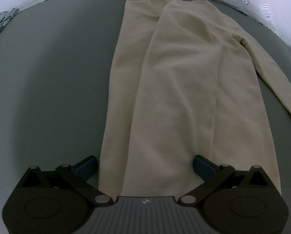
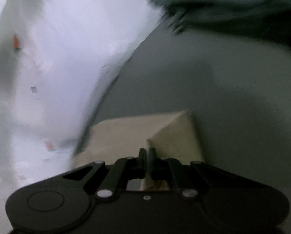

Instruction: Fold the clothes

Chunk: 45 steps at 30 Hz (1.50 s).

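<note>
Left hand-held gripper (image 1: pixel 145 164) spread wide over near hem | cream sweater (image 1: pixel 176 81) runs lengthwise straight ahead on table (image 1: pixel 47 78) | right hand-held gripper (image 2: pixel 147 156) pinches sweater fold.

Garment (image 1: pixel 176 89) lies flat on table (image 1: pixel 47 78), lengthwise away from left gripper (image 1: pixel 145 167), one side folded over middle. Sleeve (image 1: pixel 272 81) runs along its right side. Clothes pile (image 1: pixel 1 23) at table's far left edge. Right gripper (image 2: pixel 147 156) w/ garment corner (image 2: pixel 165 134) between fingers, near table edge (image 2: pixel 110 85); another cloth heap (image 2: pixel 233 5) far right.
</note>
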### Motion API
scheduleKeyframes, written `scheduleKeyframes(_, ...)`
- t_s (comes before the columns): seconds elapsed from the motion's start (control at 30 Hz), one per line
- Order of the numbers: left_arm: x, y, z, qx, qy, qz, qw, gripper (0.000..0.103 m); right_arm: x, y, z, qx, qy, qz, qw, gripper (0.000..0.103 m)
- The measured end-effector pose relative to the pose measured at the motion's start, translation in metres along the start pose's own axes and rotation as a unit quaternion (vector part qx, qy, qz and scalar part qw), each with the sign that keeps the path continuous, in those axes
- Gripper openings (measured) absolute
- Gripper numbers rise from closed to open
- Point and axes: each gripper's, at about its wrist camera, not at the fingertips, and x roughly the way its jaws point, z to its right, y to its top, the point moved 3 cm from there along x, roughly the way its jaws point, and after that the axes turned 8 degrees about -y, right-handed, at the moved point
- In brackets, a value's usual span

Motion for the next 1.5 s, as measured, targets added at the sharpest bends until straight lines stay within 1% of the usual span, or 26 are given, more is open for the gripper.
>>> scheduleKeyframes(0.1, -0.002, -0.003, -0.001, 0.000, 0.000, 0.003, 1.0000, 0.103, 0.018, -0.026, -0.019, 0.027, 0.081, -0.059, 0.995, 0.004)
scheduleKeyframes(0.13, -0.001, -0.003, -0.001, -0.001, 0.000, 0.005, 1.0000, 0.103, 0.027, -0.036, -0.022, 0.041, 0.099, -0.086, 0.990, 0.007)
scheduleKeyframes(0.17, -0.001, -0.002, -0.001, -0.003, 0.000, 0.009, 1.0000, 0.103, 0.032, -0.046, -0.024, 0.045, 0.095, -0.107, 0.989, 0.011)
scheduleKeyframes(0.23, 0.000, -0.003, -0.001, -0.005, 0.001, 0.014, 0.9999, 0.103, 0.041, -0.060, -0.026, 0.036, 0.071, -0.139, 0.987, 0.025)
scheduleKeyframes(0.27, -0.002, -0.004, -0.001, -0.009, 0.003, 0.016, 0.9998, 0.103, 0.042, -0.061, -0.025, 0.031, 0.055, -0.146, 0.987, 0.030)
scheduleKeyframes(0.3, -0.004, -0.006, -0.002, -0.013, 0.006, 0.018, 0.9997, 0.103, 0.043, -0.062, -0.024, 0.028, 0.038, -0.151, 0.987, 0.041)
scheduleKeyframes(0.33, -0.006, -0.007, -0.003, -0.018, 0.009, 0.021, 0.9996, 0.103, 0.044, -0.063, -0.022, 0.025, 0.022, -0.157, 0.987, 0.048)
scheduleKeyframes(0.4, -0.016, -0.007, -0.003, -0.025, 0.022, 0.038, 0.9987, 0.102, 0.036, -0.060, -0.027, -0.022, -0.012, -0.138, 0.990, 0.052)
scheduleKeyframes(0.47, -0.031, -0.006, -0.004, -0.029, 0.029, 0.063, 0.9972, 0.101, 0.031, -0.054, -0.028, -0.058, -0.041, -0.111, 0.991, 0.070)
scheduleKeyframes(0.5, -0.040, -0.004, -0.004, -0.031, 0.028, 0.078, 0.9961, 0.101, 0.029, -0.050, -0.029, -0.074, -0.055, -0.098, 0.991, 0.083)
scheduleKeyframes(0.53, -0.049, -0.002, -0.005, -0.034, 0.027, 0.092, 0.9948, 0.101, 0.026, -0.047, -0.029, -0.091, -0.070, -0.085, 0.990, 0.086)
scheduleKeyframes(0.6, -0.054, 0.005, 0.008, -0.014, 0.004, 0.100, 0.9949, 0.101, 0.023, -0.040, -0.028, -0.120, -0.096, -0.061, 0.986, 0.087)
scheduleKeyframes(0.7, -0.059, 0.015, 0.031, 0.022, -0.036, 0.106, 0.9935, 0.101, 0.026, -0.030, -0.023, -0.150, -0.128, -0.033, 0.980, 0.099)
scheduleKeyframes(0.8, -0.059, 0.024, 0.058, 0.061, -0.078, 0.104, 0.9897, 0.095, 0.029, -0.025, -0.014, -0.149, -0.142, -0.019, 0.978, 0.102)
scheduleKeyframes(0.83, -0.053, 0.027, 0.071, 0.077, -0.093, 0.095, 0.9881, 0.090, 0.031, -0.024, -0.011, -0.145, -0.140, -0.020, 0.979, 0.103)
scheduleKeyframes(0.9, -0.040, 0.032, 0.099, 0.110, -0.128, 0.075, 0.9828, 0.086, 0.033, -0.024, -0.010, -0.142, -0.133, -0.016, 0.981, 0.103)
scheduleKeyframes(1.03, -0.013, 0.032, 0.145, 0.171, -0.172, 0.041, 0.9693, 0.082, 0.036, -0.024, -0.008, -0.141, -0.128, -0.013, 0.982, 0.103)
scheduleKeyframes(1.17, 0.011, 0.026, 0.180, 0.231, -0.177, 0.004, 0.9566, 0.080, 0.031, -0.025, -0.004, -0.134, -0.122, -0.011, 0.983, 0.103)
scheduleKeyframes(1.2, 0.017, 0.023, 0.186, 0.243, -0.171, -0.004, 0.9547, 0.077, 0.032, -0.024, -0.004, -0.132, -0.120, -0.011, 0.984, 0.103)
scheduleKeyframes(1.23, 0.023, 0.021, 0.191, 0.255, -0.163, -0.011, 0.9530, 0.066, 0.030, -0.024, -0.002, -0.131, -0.119, -0.011, 0.984, 0.103)
scheduleKeyframes(1.3, 0.025, 0.018, 0.194, 0.275, -0.146, -0.003, 0.9503, 0.055, 0.030, -0.024, -0.002, -0.133, -0.116, -0.012, 0.984, 0.103)
scheduleKeyframes(1.37, 0.023, 0.016, 0.193, 0.280, -0.138, 0.001, 0.9501, 0.030, 0.029, -0.025, -0.001, -0.136, -0.114, -0.011, 0.984, 0.103)
scheduleKeyframes(1.4, 0.022, 0.017, 0.191, 0.277, -0.131, 0.006, 0.9518, 0.022, 0.028, -0.026, -0.001, -0.138, -0.113, -0.010, 0.984, 0.103)
scheduleKeyframes(1.43, 0.021, 0.019, 0.187, 0.271, -0.129, 0.010, 0.9538, 0.009, 0.028, -0.027, -0.002, -0.143, -0.113, -0.009, 0.983, 0.103)
scheduleKeyframes(1.47, 0.019, 0.022, 0.182, 0.260, -0.134, 0.012, 0.9562, 0.003, 0.028, -0.028, -0.002, -0.150, -0.113, -0.008, 0.982, 0.103)
scheduleKeyframes(1.5, 0.016, 0.025, 0.178, 0.247, -0.141, 0.016, 0.9587, 0.003, 0.028, -0.029, -0.003, -0.156, -0.114, -0.007, 0.981, 0.103)
